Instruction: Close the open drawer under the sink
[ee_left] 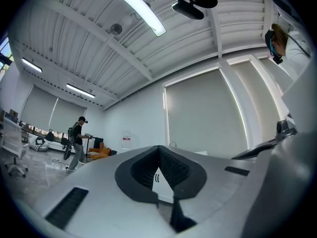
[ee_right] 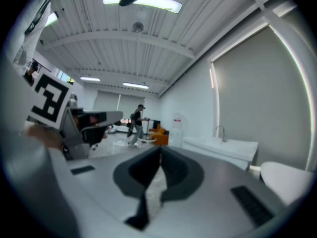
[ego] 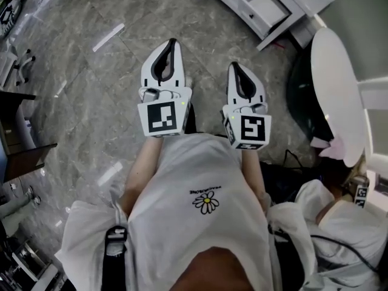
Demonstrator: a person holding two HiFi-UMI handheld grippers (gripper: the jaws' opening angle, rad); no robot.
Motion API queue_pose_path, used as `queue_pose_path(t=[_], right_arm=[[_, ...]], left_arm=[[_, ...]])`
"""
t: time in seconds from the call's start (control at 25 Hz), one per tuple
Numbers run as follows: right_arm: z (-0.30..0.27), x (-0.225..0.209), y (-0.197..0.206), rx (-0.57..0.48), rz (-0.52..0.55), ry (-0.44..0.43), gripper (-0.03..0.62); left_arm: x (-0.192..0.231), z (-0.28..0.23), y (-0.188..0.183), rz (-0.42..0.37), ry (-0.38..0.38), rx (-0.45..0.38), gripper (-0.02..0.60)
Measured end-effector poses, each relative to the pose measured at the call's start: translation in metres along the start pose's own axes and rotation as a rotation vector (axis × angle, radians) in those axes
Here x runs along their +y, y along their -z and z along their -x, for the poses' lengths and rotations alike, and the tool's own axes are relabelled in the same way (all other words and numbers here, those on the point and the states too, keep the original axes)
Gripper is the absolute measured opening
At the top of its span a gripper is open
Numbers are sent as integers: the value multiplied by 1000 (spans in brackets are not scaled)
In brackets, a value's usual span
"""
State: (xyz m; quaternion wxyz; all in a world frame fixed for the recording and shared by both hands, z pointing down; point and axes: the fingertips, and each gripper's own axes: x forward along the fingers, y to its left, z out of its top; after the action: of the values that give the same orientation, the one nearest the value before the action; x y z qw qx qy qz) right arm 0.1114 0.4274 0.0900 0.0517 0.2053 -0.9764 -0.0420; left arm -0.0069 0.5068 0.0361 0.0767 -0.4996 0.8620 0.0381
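- Head view: left tool (ego: pixel 173 43) and right tool (ego: pixel 234 66) side by side; open drawer (ego: pixel 265 8) sticks out top right, well apart from them.
- Left gripper view: left tool pressed together.
- Right gripper view: right tool pressed together.

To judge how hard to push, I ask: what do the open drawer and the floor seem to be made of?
Open drawer: probably painted wood or laminated board, smooth matte white; flat square-edged panels, small dark knob. Floor: likely polished stone or marble-look tile, glossy grey; veined pattern and bright reflected light streaks. Neither is certain.
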Motion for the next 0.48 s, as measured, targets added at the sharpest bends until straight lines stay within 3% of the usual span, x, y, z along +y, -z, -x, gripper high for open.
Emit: queue_pose_path(t=[0.48], right_arm=[[-129,-104,23,106,-20,56,29]], left_arm=[[-26,-197,61,62,147,42,20]])
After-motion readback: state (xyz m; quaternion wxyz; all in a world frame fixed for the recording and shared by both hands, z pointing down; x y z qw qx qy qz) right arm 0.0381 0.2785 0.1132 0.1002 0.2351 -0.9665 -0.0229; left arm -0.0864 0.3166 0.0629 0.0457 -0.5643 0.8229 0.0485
